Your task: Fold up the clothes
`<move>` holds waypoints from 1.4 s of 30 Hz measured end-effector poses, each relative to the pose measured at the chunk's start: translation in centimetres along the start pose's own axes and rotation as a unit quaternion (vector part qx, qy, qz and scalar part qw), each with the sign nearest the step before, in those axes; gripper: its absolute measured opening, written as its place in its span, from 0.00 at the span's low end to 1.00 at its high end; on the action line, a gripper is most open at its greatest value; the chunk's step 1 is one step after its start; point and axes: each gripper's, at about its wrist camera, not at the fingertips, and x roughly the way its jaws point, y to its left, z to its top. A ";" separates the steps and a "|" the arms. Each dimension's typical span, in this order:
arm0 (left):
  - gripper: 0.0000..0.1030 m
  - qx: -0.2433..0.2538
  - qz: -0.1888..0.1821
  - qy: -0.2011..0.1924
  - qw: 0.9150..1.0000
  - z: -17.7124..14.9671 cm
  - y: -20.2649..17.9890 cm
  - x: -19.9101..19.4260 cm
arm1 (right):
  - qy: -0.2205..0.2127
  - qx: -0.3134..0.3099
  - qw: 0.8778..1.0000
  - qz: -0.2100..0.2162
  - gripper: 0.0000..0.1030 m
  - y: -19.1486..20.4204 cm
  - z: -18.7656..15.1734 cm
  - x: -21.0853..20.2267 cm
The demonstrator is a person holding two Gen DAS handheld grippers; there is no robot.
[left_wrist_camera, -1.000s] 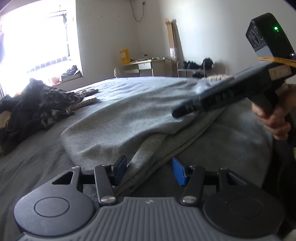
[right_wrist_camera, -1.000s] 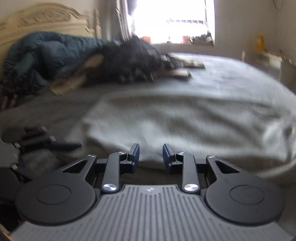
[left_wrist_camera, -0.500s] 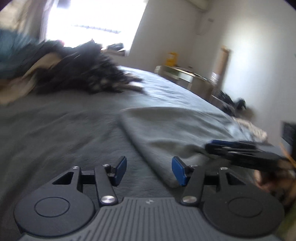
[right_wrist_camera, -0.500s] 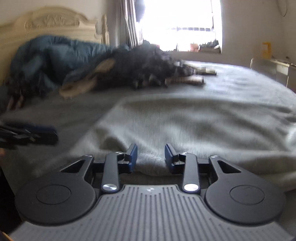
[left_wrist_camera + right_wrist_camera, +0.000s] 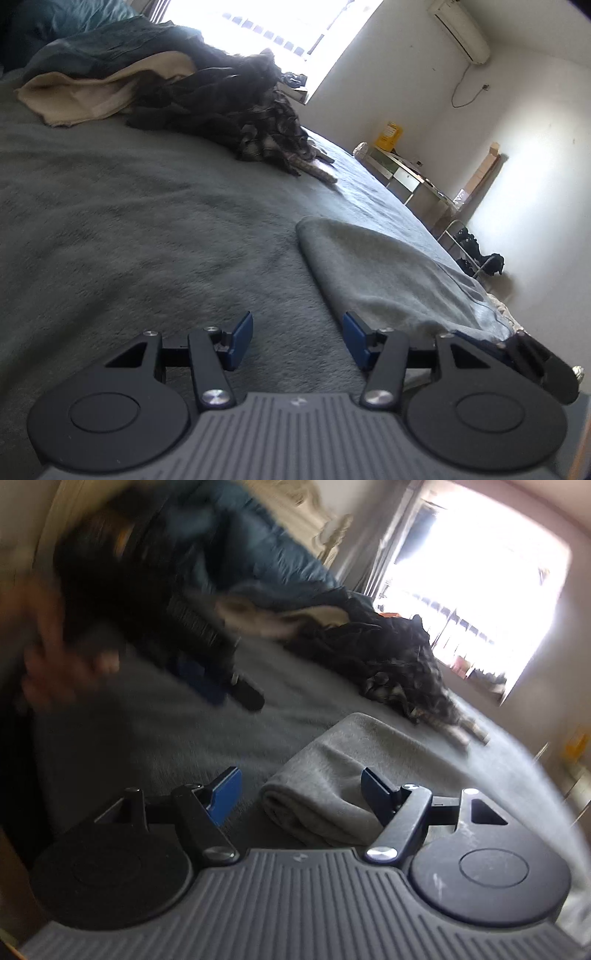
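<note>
Where bed (image 5: 129, 229) lies bare, folded grey garment (image 5: 373, 273) runs lengthwise toward window.

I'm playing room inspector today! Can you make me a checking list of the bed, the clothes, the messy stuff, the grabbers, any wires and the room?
Surface: grey bed cover, bare in front.
Job's things: folded grey garment lying flat.
Clutter: dark clothes pile, beige cloth, blue duvet.
Grippers: left gripper open, empty; right gripper opening, garment's end between its jaws.
Cables: wire hanging on the wall.
Surroundings: bright window, desk, air conditioner.
</note>
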 end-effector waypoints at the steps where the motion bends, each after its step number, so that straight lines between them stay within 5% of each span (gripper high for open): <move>1: 0.53 -0.003 -0.001 -0.001 1.000 0.0 0.2 -0.1 | 0.007 -0.023 1.000 -0.009 0.69 0.7 0.0 0.7; 5: 0.53 -0.015 -0.008 -0.003 1.000 0.0 1.0 -0.3 | 0.040 -0.068 0.996 -0.033 0.66 2.1 -0.2 3.1; 10: 0.53 -0.025 -0.022 -0.002 0.999 0.8 1.2 0.4 | 0.059 -0.007 0.997 -0.050 0.23 0.4 0.4 4.3; 13: 0.52 -0.030 -0.039 0.003 0.999 1.9 0.7 1.7 | 0.046 0.061 0.996 -0.051 0.15 -1.2 0.4 3.8; 17: 0.53 -0.052 -0.071 0.029 0.996 3.9 -0.2 5.2 | 0.027 0.172 0.984 -0.034 0.14 -3.9 -0.4 2.7; 23: 0.48 -0.081 -0.071 0.079 0.991 6.4 -1.2 11.5 | 0.011 0.196 0.980 -0.031 0.14 -3.9 -1.2 2.7; 28: 0.17 -0.085 -0.048 0.112 0.989 7.0 -2.0 15.1 | 0.000 0.195 0.980 -0.033 0.14 -3.5 -1.7 2.4; 42: 0.10 -0.020 -0.027 0.062 0.998 10.2 -8.8 12.1 | -0.061 0.222 0.971 -0.064 0.13 -5.0 -1.0 -0.6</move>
